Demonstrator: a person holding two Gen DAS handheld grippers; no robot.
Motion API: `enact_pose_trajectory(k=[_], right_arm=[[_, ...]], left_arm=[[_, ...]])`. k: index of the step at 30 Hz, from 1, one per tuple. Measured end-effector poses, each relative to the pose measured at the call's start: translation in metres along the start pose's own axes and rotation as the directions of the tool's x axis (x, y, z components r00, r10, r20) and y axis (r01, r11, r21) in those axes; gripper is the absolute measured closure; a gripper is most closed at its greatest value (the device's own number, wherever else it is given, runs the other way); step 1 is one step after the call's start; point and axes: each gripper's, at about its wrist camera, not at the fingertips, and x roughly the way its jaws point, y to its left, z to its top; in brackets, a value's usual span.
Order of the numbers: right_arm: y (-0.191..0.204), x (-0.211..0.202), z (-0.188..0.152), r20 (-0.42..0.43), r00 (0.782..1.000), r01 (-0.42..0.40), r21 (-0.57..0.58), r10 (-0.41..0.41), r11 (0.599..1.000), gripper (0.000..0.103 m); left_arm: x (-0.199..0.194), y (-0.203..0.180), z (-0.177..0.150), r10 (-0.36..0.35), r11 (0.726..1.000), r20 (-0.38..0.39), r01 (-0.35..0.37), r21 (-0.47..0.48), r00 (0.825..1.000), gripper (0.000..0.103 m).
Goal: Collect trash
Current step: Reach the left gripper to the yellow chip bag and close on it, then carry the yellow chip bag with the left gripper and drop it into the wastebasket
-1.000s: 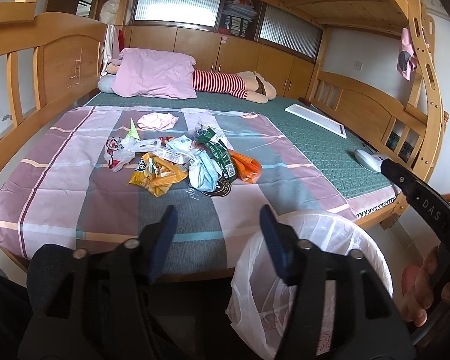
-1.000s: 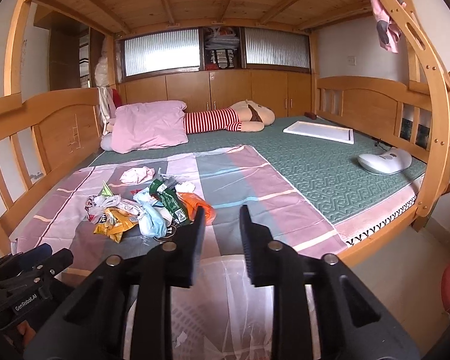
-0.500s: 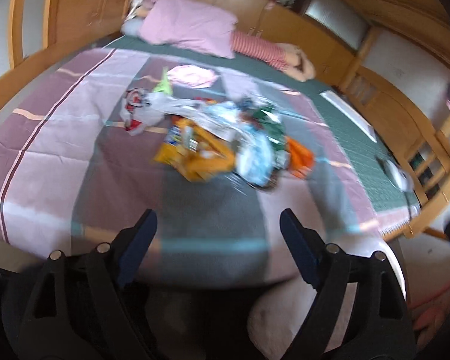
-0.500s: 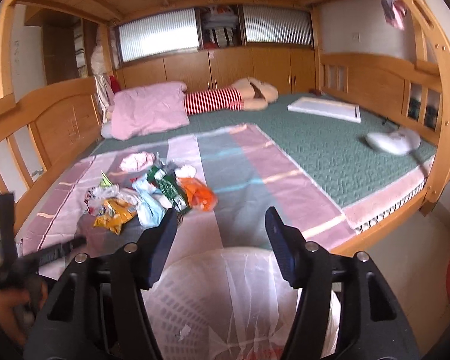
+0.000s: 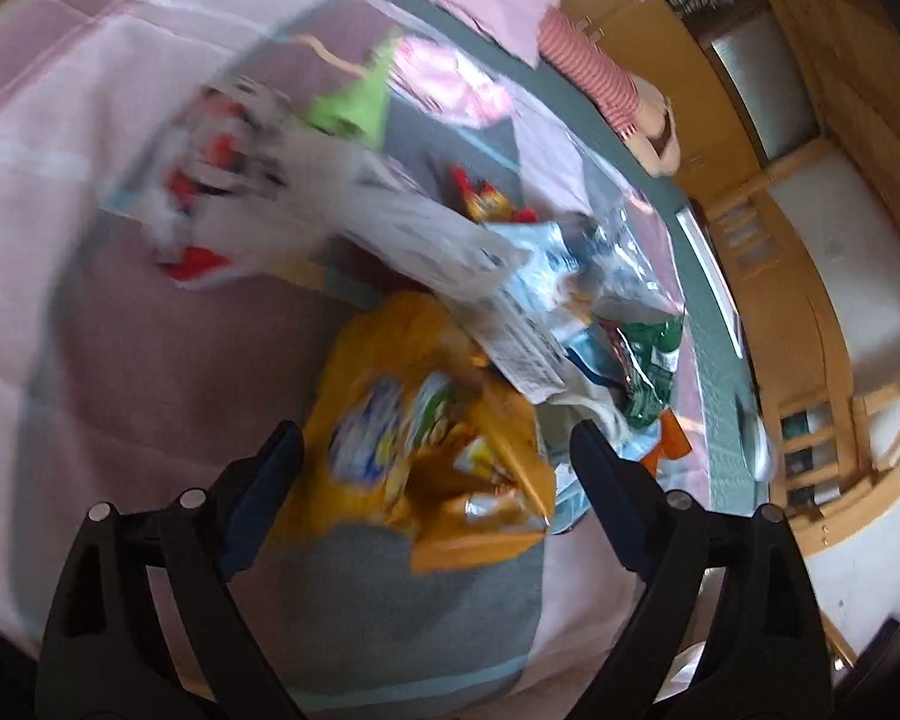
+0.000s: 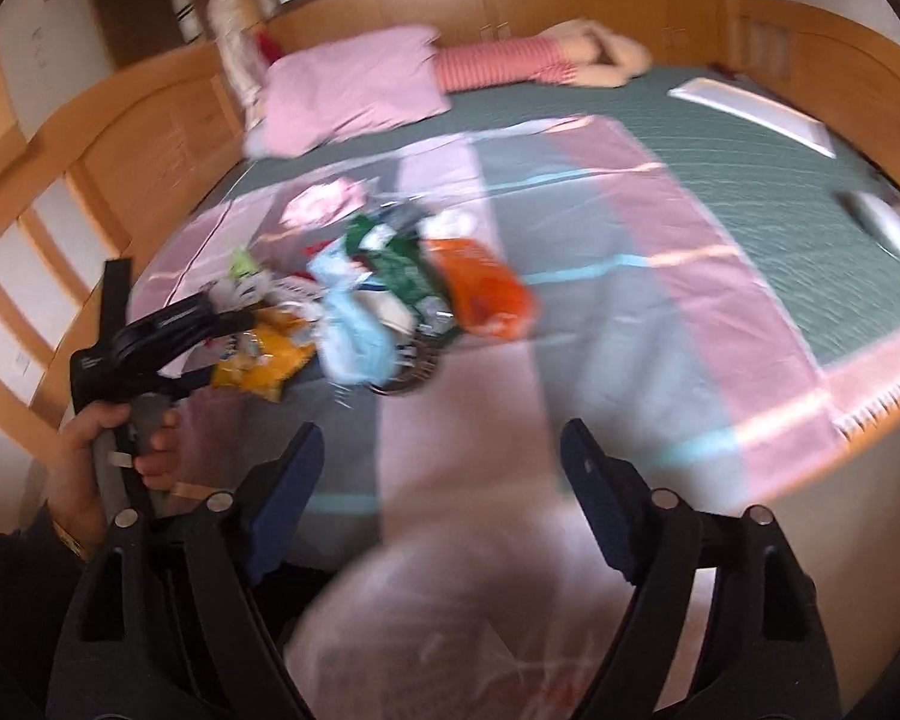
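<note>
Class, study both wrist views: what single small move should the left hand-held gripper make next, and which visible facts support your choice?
Probably ease the left hand-held gripper a little further down and close on the yellow snack bag. Its jaws stand wide open with the bag lying between them, at the near edge of the trash pile, and nothing is held yet. The lined bin waits below the right hand-held gripper.

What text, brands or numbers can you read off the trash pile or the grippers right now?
None reads cleanly; both views are motion-blurred.
Yellow snack bag: printed graphics, lettering smeared.
White wrapper: fine print block, too small and blurred.
Green packet: white label, unreadable.
Orange packet: no legible marking.
Left gripper body: marking blurred.
</note>
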Motion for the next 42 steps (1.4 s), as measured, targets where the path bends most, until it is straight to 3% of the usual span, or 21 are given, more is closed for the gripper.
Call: enact_pose_trajectory(k=[2, 5, 7, 10, 13, 17, 22, 26, 27, 29, 30, 31, 36, 40, 42], right_arm=[[0.016, 0.023, 0.015, -0.019, 1.0, 0.011, -0.031, -0.011, 0.999, 0.023], [0.034, 0.05, 0.026, -0.058, 0.998, 0.005, -0.057, -0.009, 0.998, 0.023], [0.044, 0.072, 0.033, -0.085, 0.996, 0.013, -0.076, -0.02, 0.997, 0.023], [0.056, 0.103, 0.039, -0.133, 0.991, 0.01, -0.102, -0.023, 0.995, 0.023], [0.07, 0.135, 0.041, -0.191, 0.981, 0.014, -0.138, -0.041, 0.99, 0.023], [0.08, 0.156, 0.037, -0.269, 0.963, -0.055, -0.114, 0.023, 0.992, 0.023], [0.088, 0.159, 0.028, -0.321, 0.943, -0.117, -0.073, 0.088, 0.99, 0.023], [0.099, 0.17, 0.016, -0.384, 0.923, -0.035, -0.146, -0.024, 0.989, 0.023], [0.099, 0.172, 0.014, -0.394, 0.918, -0.021, -0.153, -0.041, 0.988, 0.028], [0.098, 0.176, 0.01, -0.417, 0.907, -0.002, -0.157, -0.064, 0.988, 0.053], [0.095, 0.178, 0.007, -0.429, 0.901, 0.002, -0.142, -0.063, 0.99, 0.072], [0.091, 0.178, 0.006, -0.435, 0.899, -0.006, -0.113, -0.044, 0.994, 0.081], [0.072, 0.156, 0.017, -0.345, 0.939, -0.024, -0.015, 0.017, 1.0, 0.089], [0.059, 0.092, 0.037, -0.156, 0.986, -0.057, 0.008, 0.058, 0.998, 0.089], [0.054, 0.053, 0.039, -0.052, 0.997, -0.063, -0.023, 0.062, 0.998, 0.089]], left_arm=[[0.008, -0.009, -0.002, 0.075, 0.995, -0.002, -0.074, 0.068, 0.997, 0.029], [0.003, -0.014, -0.006, 0.068, 0.99, 0.028, -0.071, 0.12, 0.997, 0.047], [-0.006, -0.009, -0.008, 0.06, 0.992, 0.055, -0.066, 0.11, 0.997, 0.056], [-0.022, 0.004, -0.013, 0.077, 0.995, 0.092, -0.083, 0.062, 0.993, 0.063], [-0.035, 0.02, -0.016, 0.048, 0.999, 0.108, -0.047, -0.01, 0.993, 0.063], [-0.05, 0.031, -0.022, 0.038, 0.998, 0.129, -0.032, -0.05, 0.991, 0.064], [-0.065, 0.036, -0.024, 0.084, 0.994, 0.201, -0.07, -0.078, 0.976, 0.064], [-0.074, 0.039, -0.028, 0.112, 0.992, 0.231, -0.097, -0.077, 0.966, 0.064], [-0.076, 0.039, -0.029, 0.122, 0.992, 0.24, -0.108, -0.07, 0.963, 0.064], [-0.078, 0.037, -0.031, 0.133, 0.991, 0.254, -0.123, -0.055, 0.958, 0.064], [-0.08, 0.036, -0.032, 0.135, 0.991, 0.26, -0.127, -0.047, 0.956, 0.064], [-0.081, 0.034, -0.033, 0.139, 0.99, 0.267, -0.134, -0.035, 0.954, 0.064], [-0.089, 0.025, -0.04, 0.13, 0.989, 0.312, -0.143, 0.019, 0.941, 0.064], [-0.104, 0.013, -0.05, 0.071, 0.99, 0.373, -0.112, 0.089, 0.925, 0.065], [-0.111, 0.008, -0.058, 0.04, 0.989, 0.391, -0.093, 0.118, 0.92, 0.065]])
